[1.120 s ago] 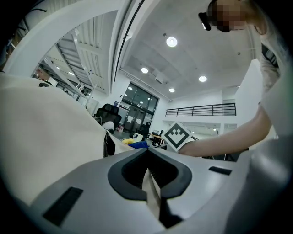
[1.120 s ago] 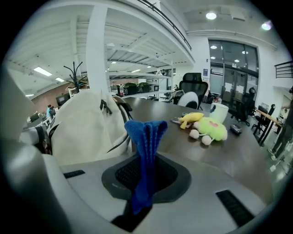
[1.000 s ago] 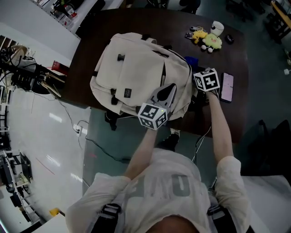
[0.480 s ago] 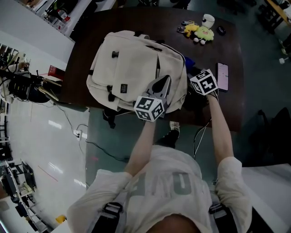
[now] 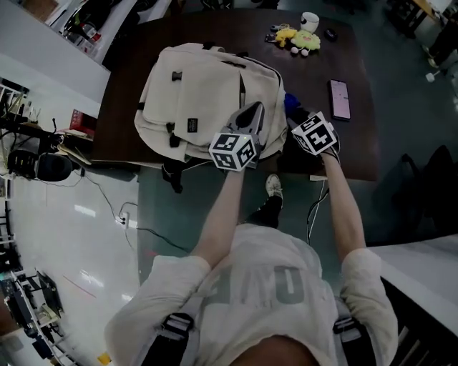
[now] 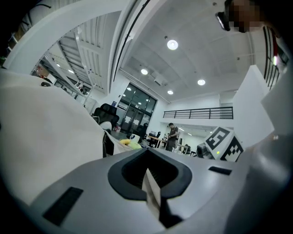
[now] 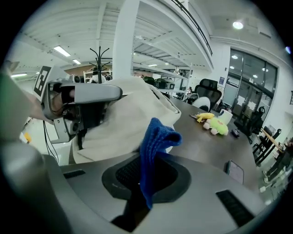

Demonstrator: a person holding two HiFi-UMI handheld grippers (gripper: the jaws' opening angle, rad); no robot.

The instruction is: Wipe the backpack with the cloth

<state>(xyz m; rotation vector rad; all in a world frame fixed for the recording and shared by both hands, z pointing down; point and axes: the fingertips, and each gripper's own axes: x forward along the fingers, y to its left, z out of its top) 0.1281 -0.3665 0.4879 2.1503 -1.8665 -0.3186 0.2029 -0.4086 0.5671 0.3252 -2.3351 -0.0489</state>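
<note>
The cream backpack point(image 5: 204, 93) lies flat on the dark table point(image 5: 358, 146); its lower edge hangs over the front edge. My left gripper point(image 5: 250, 114) is at the backpack's lower right corner. It is shut, and a thin cream strip of the backpack point(image 6: 151, 185) is pinched between its jaws point(image 6: 150, 183). My right gripper point(image 5: 296, 116) is just right of the bag, shut on the blue cloth point(image 5: 289, 102). In the right gripper view the cloth point(image 7: 158, 137) stands up from the jaws beside the backpack point(image 7: 123, 114).
A phone point(image 5: 338, 99) lies on the table right of the grippers. Plush toys point(image 5: 293, 39) and a white cup point(image 5: 309, 21) sit at the far edge. Cables and a shoe point(image 5: 272, 187) are on the floor below the front edge.
My right gripper has drawn back from beside the phone toward the table's front edge. The left gripper stays at the backpack's lower right corner. The head view has shifted.
</note>
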